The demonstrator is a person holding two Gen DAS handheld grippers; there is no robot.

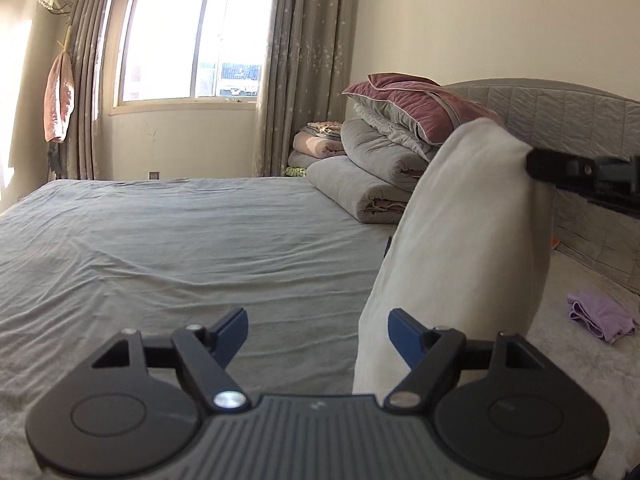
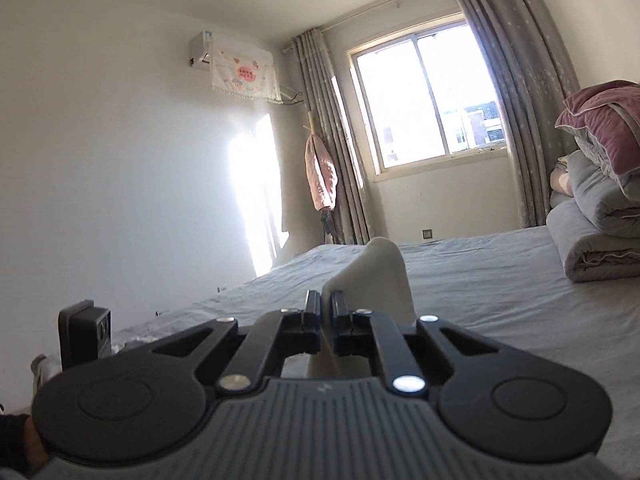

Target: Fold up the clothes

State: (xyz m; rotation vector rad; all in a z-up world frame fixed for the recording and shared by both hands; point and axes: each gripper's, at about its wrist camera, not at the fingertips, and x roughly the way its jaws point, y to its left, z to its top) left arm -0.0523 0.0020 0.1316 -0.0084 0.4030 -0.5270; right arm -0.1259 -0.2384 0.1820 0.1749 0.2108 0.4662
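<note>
Two grippers show: the right gripper (image 2: 327, 312) is clamped on the white cloth (image 1: 460, 240), holding it up above the grey bed (image 1: 180, 240), while the left gripper (image 1: 318, 332) gapes wide and empty, its right finger just beside the cloth. Only the left view shows a purple garment (image 1: 600, 316); only the right shows the air conditioner (image 2: 204, 46), its cover's writing unreadable.

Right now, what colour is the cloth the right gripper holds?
Plain cream-white cloth, clearest in the left wrist view; right gripper is clamped on it.
</note>
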